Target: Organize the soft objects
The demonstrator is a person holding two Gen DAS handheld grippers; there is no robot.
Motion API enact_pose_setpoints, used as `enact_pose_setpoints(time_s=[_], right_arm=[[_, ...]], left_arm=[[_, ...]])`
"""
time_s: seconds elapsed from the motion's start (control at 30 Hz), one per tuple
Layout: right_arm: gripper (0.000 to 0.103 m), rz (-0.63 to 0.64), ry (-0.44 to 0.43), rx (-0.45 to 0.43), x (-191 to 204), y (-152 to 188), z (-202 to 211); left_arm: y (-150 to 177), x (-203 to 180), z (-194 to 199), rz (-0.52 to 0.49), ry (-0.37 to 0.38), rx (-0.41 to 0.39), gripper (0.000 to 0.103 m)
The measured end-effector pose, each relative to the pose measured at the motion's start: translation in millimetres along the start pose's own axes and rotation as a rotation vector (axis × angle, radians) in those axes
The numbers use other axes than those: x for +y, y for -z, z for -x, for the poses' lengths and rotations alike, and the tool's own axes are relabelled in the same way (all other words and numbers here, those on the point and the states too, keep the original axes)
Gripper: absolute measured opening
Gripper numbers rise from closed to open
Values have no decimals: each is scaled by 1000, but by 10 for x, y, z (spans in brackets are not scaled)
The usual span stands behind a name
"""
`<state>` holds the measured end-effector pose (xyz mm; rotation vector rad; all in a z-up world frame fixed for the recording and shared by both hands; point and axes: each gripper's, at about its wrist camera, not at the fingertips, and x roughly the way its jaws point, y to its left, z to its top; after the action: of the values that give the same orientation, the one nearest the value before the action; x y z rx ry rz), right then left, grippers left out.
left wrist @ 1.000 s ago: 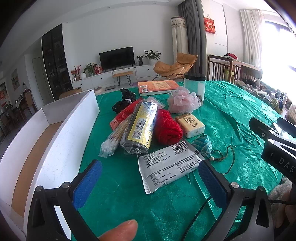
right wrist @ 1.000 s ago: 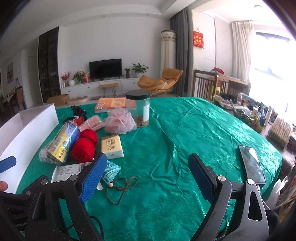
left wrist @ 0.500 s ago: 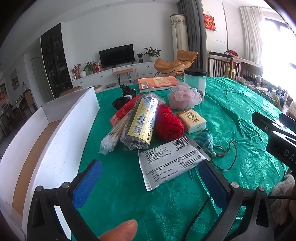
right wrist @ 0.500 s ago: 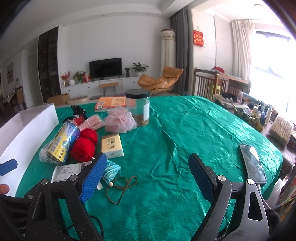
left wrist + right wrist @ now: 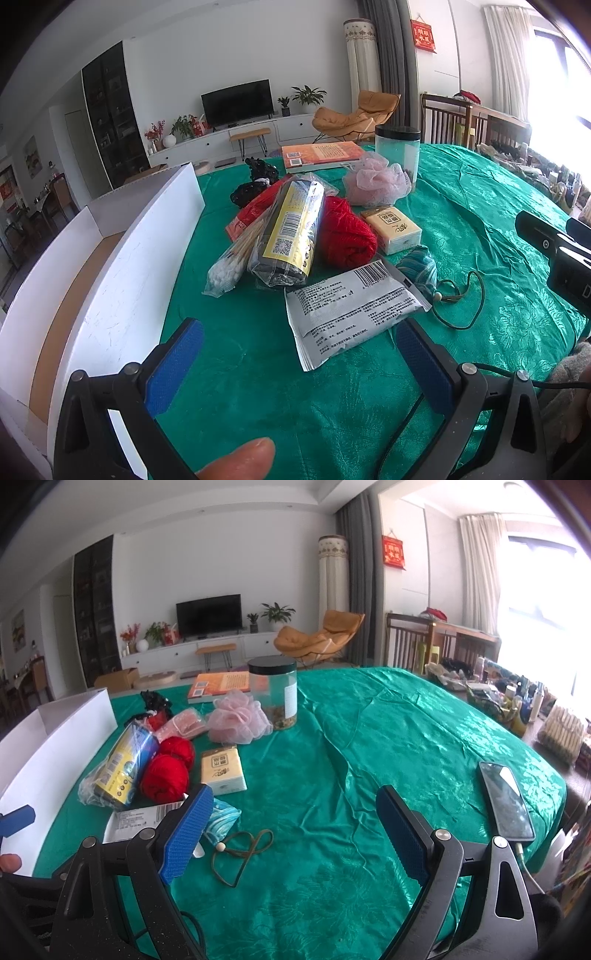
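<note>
A heap of soft goods lies on the green tablecloth (image 5: 258, 350): red yarn (image 5: 345, 236), a pink mesh sponge (image 5: 375, 181), a wrapped dark roll with a yellow label (image 5: 290, 230), a bag of cotton swabs (image 5: 231, 264), a grey flat packet (image 5: 351, 304), a tissue pack (image 5: 391, 229) and a teal pouch with a cord (image 5: 419, 264). My left gripper (image 5: 299, 365) hovers open just short of the grey packet. My right gripper (image 5: 295, 827) hangs open over bare cloth, right of the yarn (image 5: 164, 777) and the pouch (image 5: 219, 819).
An open white box (image 5: 122, 280) stands along the left of the heap. Behind it are a clear jar with a black lid (image 5: 273, 690), an orange book (image 5: 218, 685) and a black bundle (image 5: 258, 177). A phone (image 5: 506, 805) lies near the table's right edge.
The left gripper has moved slightly forward toward the heap, so the items look nearer. The right gripper has barely moved. Both stay open.
</note>
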<state>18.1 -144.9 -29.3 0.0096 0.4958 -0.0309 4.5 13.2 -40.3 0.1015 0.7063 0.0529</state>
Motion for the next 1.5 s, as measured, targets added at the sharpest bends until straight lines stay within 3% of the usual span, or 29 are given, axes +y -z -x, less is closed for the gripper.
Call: enact_pose_setpoints(time_s=[0.2, 0.37, 0.5, 0.6, 0.83, 0.97, 1.17, 1.27, 1.5], right_arm=[[92, 9, -28, 45, 39, -1, -91], [91, 20, -181, 294, 113, 127, -528], [91, 65, -282, 422, 249, 212, -734], [91, 170, -271, 525, 431, 322, -941], [91, 107, -259, 440, 282, 253, -821], [91, 33, -237, 346, 120, 133, -713], [91, -174, -228, 284, -264, 68, -672], [91, -259, -231, 271, -415, 51, -684], [91, -327, -256, 261, -543, 75, -661]], left_arm=[[24, 17, -94, -27, -24, 56, 103], [67, 143, -242, -18, 20, 160, 103], [129, 188, -293, -34, 32, 205, 103], [153, 176, -280, -60, 34, 218, 103], [94, 68, -315, -108, 57, 212, 103], [-47, -149, -439, -205, 90, 196, 103], [-234, -562, -654, -388, 261, 242, 103], [-261, -708, -785, -460, 292, 268, 103], [-302, -720, -1055, -466, 311, 301, 103]])
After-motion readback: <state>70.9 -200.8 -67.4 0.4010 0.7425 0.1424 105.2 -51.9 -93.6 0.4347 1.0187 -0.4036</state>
